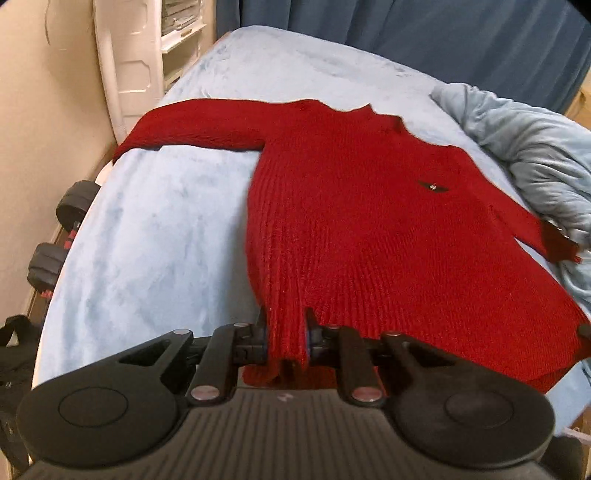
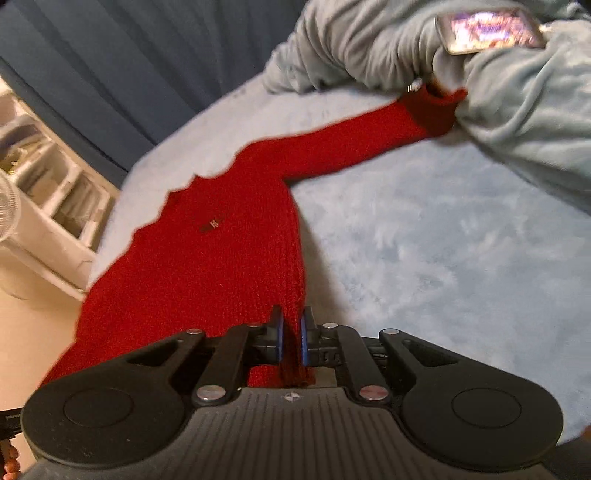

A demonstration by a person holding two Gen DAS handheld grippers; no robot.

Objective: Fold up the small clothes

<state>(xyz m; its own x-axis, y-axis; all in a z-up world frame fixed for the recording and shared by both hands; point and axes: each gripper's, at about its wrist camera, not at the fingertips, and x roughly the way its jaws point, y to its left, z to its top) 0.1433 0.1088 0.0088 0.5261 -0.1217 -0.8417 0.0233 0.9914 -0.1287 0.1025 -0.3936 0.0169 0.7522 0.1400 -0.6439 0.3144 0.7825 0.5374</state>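
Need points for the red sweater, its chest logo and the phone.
red sweater [image 1: 351, 206]: left wrist view, middle of the body.
chest logo [image 1: 433, 186]: left wrist view, centre of the dark emblem.
phone [image 2: 489, 29]: right wrist view, lit screen, lying on the grey-blue blanket.

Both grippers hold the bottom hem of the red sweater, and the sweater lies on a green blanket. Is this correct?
Not quite: the blanket under the red sweater is light blue, not green, as the left wrist view shows. The rest holds: the left gripper and the right gripper both pinch the bottom hem.
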